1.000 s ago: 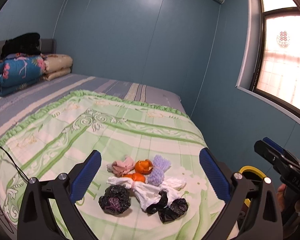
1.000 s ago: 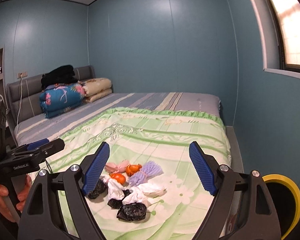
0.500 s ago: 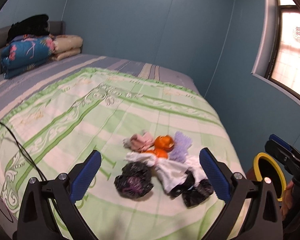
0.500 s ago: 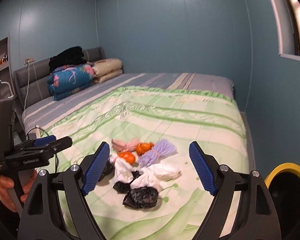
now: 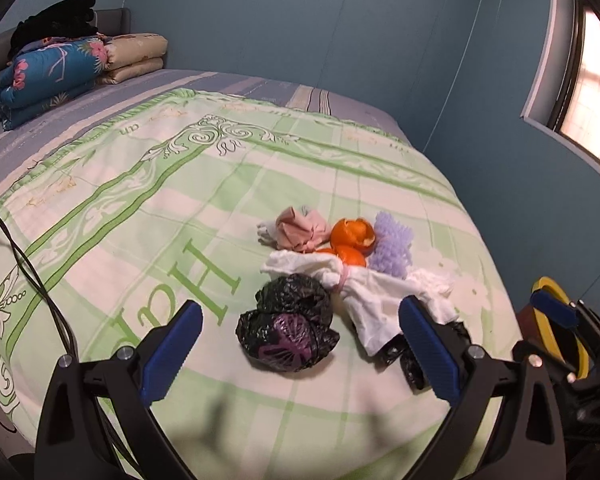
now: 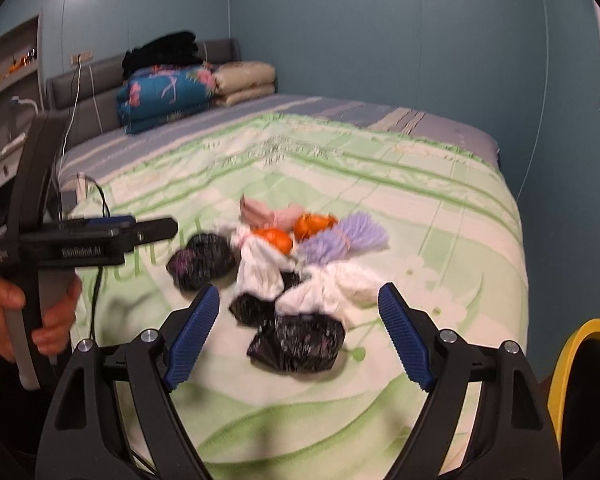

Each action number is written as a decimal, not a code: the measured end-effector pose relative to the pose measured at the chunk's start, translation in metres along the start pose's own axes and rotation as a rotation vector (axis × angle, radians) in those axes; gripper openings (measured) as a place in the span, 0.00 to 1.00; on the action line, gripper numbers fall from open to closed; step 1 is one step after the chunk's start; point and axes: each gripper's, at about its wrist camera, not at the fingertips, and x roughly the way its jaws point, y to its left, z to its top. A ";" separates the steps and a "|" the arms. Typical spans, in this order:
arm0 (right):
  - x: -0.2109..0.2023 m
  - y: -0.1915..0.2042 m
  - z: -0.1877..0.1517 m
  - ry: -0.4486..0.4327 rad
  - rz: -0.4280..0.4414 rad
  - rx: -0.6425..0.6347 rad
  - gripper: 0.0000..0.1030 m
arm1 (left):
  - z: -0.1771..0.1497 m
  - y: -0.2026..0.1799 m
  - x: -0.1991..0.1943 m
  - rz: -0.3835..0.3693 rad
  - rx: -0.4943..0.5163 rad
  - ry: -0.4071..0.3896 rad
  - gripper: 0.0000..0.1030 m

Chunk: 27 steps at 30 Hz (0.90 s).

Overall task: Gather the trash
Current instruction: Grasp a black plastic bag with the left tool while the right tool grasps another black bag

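A heap of trash lies on the green-and-white bedspread (image 5: 140, 216). It holds a crumpled black bag (image 5: 288, 332), white tissue bundles (image 5: 364, 296), orange peels (image 5: 352, 236), a pink wad (image 5: 300, 228) and a lilac tuft (image 5: 392, 244). My left gripper (image 5: 300, 346) hangs open just above the near black bag, nothing between its blue pads. In the right wrist view another black bag (image 6: 300, 344) lies nearest, with white tissue (image 6: 332, 292) behind it. My right gripper (image 6: 300, 334) is open over that bag, not touching it. The left gripper's body (image 6: 80, 240) shows at left, held by a hand (image 6: 4, 312).
A yellow-rimmed bin (image 6: 580, 376) stands on the floor by the bed's right corner, also visible as the bin (image 5: 556, 320) behind the right gripper. Folded quilts (image 5: 72, 68) sit at the headboard. A black cable (image 5: 32, 276) crosses the bed's left edge. Blue walls surround the bed.
Both grippers have come down and closer to the trash heap, which now looks larger and sits between the fingers. Both stay open.
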 end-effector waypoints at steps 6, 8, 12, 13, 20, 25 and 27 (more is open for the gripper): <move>0.026 -0.002 -0.015 0.088 0.007 0.008 0.75 | -0.005 0.006 0.017 0.001 0.000 0.040 0.92; 0.032 -0.006 -0.018 0.103 0.008 0.014 0.75 | -0.007 0.007 0.024 -0.004 -0.002 0.060 0.92; 0.047 -0.015 -0.023 0.155 0.013 0.049 0.73 | -0.008 0.004 0.034 0.006 0.019 0.080 0.92; 0.049 -0.017 -0.024 0.165 0.017 0.056 0.73 | -0.008 0.003 0.036 0.004 0.021 0.084 0.92; 0.062 -0.014 -0.028 0.204 0.045 0.066 0.70 | -0.009 -0.003 0.050 -0.005 0.055 0.110 0.91; 0.074 -0.010 -0.028 0.228 0.047 0.074 0.64 | -0.008 0.000 0.061 -0.010 0.035 0.140 0.81; 0.080 -0.010 -0.028 0.245 0.042 0.079 0.59 | -0.008 0.002 0.065 -0.019 0.023 0.155 0.76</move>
